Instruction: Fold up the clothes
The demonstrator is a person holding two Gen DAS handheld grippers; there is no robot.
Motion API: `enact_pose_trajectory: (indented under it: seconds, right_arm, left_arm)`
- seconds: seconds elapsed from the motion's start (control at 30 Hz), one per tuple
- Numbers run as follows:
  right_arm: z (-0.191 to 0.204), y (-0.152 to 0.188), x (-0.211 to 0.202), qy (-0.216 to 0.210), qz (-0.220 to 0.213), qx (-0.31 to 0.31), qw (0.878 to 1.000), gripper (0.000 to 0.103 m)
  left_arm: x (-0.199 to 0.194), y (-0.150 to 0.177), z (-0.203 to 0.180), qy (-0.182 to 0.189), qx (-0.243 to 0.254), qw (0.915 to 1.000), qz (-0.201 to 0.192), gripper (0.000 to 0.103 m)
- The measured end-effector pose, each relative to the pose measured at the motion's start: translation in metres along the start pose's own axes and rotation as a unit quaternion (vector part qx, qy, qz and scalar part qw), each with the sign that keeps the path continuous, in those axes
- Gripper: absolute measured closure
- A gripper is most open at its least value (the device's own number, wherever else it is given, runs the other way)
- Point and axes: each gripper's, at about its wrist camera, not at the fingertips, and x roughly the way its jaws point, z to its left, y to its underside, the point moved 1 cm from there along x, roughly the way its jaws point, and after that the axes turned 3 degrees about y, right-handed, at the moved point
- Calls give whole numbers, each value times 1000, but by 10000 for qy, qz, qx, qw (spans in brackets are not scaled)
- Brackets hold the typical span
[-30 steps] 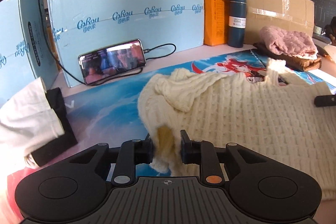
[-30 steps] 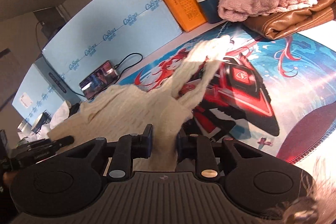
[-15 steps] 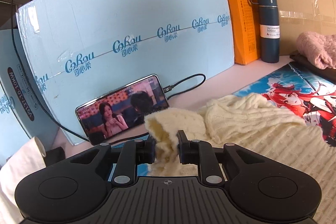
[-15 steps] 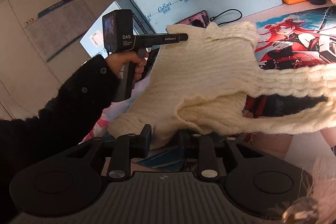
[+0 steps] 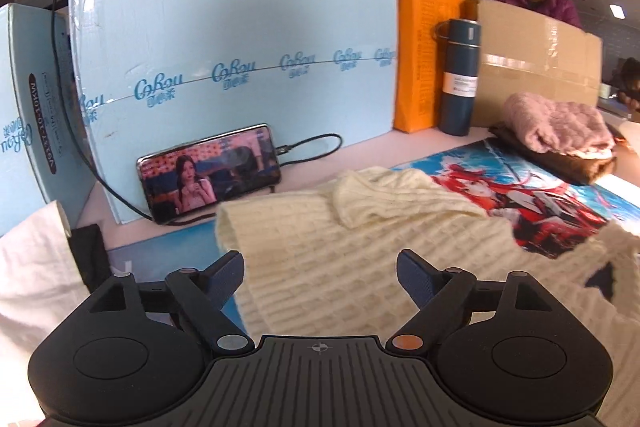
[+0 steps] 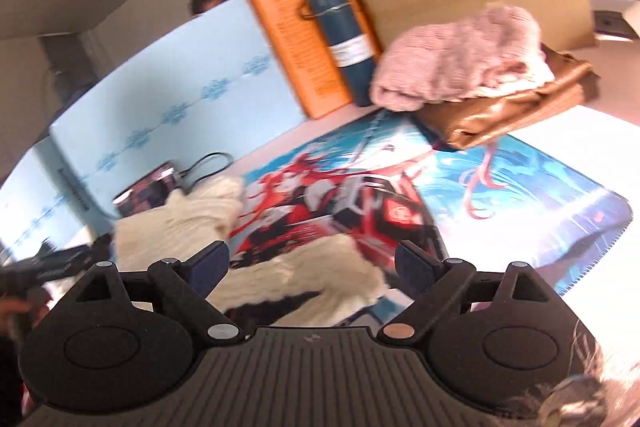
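Observation:
A cream knit sweater lies on the printed desk mat, with a folded edge at its far left and a sleeve end lying on top. My left gripper is open just above its near part and holds nothing. In the right wrist view the sweater lies left of centre, with one sleeve stretching between the fingers of my open right gripper. The right gripper holds nothing.
A phone on a cable leans against blue foam boards. An orange box, a blue flask and a cardboard box stand behind. A pink knit lies on a brown jacket. White cloth lies left.
Both grippers held the sweater and have opened and let it go. The sweater, lifted half a second ago, now lies folded on the mat. The right view has swung back toward the table.

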Motion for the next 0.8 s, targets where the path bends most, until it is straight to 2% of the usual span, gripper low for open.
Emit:
enact_pose_trajectory:
  seconds: [0.03,0.17,0.23,0.27,0.3,0.37,0.4,0.43,0.5,0.6,0.7,0.8]
  right_arm:
    - [-7,0,7,313,-84,214,9992,13]
    - [-8,1,25,623,-119,259,9976,13]
    - [-4,4,37,715,67,342,9968,16]
    - [-2,4,38,785,-14,308,9964,16]
    - [4,5,40,911,-8,227,9956,23]
    - [12,7,43,1008,6,-9,9949,48]
    - [14,8,45,951,79,-96,9954,70]
    - [17,9,46,868,126,-151,9960,76]
    - [21,5,42,622,6,-68,9980,80]
    - [30,-7,32,-161,-241,263,9992,81]
    - [49,-20,27,-1094,-357,576,9917,81]
    - [76,-26,30,-1889,-240,599,9799,83]
  left_arm:
    - [-5,4,-8,168,120,9998,-12,15]
    - [-11,16,-33,577,618,9964,17,13]
    - [-3,21,-40,496,871,9948,203,12]
    - [2,24,-43,436,963,9939,308,12]
    - [6,27,-44,382,1014,9933,401,12]
    - [12,31,-43,396,995,9931,472,11]
    - [12,32,-41,423,952,9934,480,11]
    - [12,32,-39,455,897,9938,471,10]
    - [12,33,-35,506,794,9944,480,10]
    - [12,34,-35,483,806,9944,478,9]
    - [12,34,-33,496,759,9947,488,8]
    - [14,34,-33,501,738,9948,494,7]
